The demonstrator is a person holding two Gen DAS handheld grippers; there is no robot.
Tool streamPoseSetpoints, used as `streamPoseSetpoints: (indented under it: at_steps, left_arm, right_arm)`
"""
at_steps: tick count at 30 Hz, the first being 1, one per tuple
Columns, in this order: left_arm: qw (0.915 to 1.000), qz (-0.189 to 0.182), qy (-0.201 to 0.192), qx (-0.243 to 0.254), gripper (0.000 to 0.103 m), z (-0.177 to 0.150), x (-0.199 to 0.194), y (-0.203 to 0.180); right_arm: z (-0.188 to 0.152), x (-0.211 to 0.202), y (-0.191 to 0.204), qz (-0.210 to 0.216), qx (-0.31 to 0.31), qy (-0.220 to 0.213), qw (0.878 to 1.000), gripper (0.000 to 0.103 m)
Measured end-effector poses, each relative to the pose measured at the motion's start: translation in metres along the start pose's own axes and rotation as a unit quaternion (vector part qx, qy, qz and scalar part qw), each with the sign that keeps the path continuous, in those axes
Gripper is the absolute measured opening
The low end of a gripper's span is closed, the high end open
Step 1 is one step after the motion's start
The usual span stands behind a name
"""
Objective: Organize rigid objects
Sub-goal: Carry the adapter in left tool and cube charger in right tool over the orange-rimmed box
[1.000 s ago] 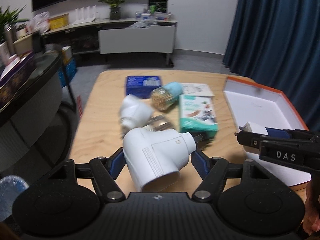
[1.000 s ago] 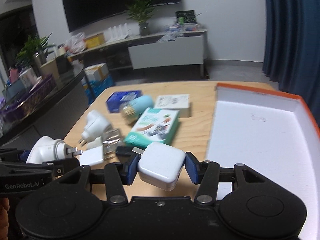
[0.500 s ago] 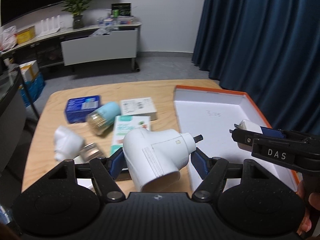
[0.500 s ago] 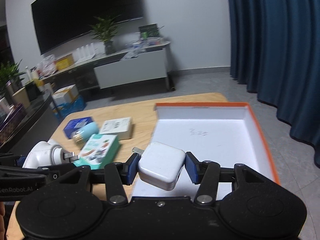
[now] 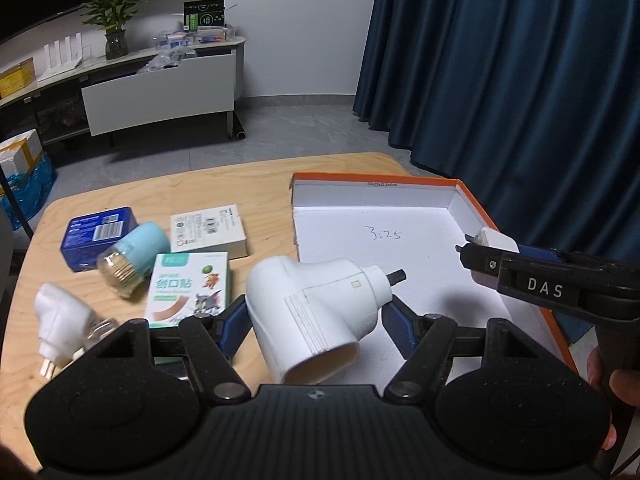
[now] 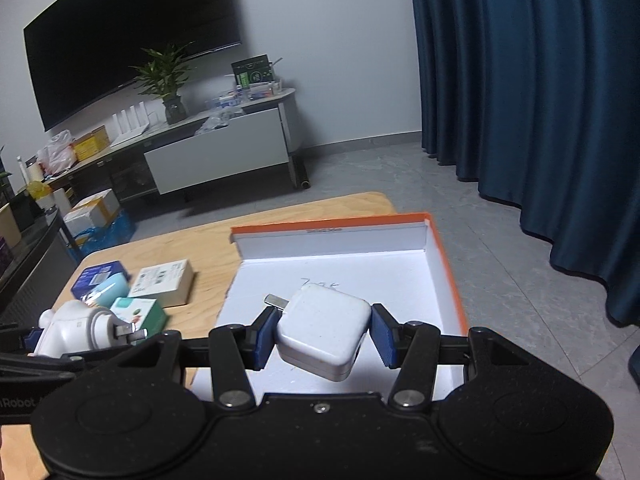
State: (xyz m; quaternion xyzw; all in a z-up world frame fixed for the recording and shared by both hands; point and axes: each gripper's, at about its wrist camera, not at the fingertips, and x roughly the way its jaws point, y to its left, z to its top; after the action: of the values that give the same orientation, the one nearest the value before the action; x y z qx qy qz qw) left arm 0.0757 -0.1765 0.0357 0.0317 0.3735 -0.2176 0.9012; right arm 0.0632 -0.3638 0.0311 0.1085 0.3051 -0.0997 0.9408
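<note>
Two grippers are in play: a bulky white plug adapter (image 5: 316,312) is clamped in the left gripper (image 5: 316,320), and a square white charger (image 6: 324,332) is pinched by the right gripper (image 6: 322,334), both held over the one orange-rimmed white tray (image 5: 472,204). Three small boxes, one toothpick jar (image 5: 132,258) and one more white plug (image 5: 60,320) can be counted on the wooden table (image 5: 256,184), left of the tray.

Left gripper (image 5: 316,314) and right gripper (image 6: 324,332) both clamped.
</note>
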Motion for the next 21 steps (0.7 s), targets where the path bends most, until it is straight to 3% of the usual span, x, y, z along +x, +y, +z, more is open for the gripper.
streamPoseSetpoints:
  at_steps: [21]
  left_arm:
    - [0.9997, -0.017, 0.019, 0.005, 0.072, 0.023, 0.047, -0.024]
  right_arm:
    - [0.027, 0.049, -0.027, -0.013, -0.002, 0.019, 1.000, 0.061]
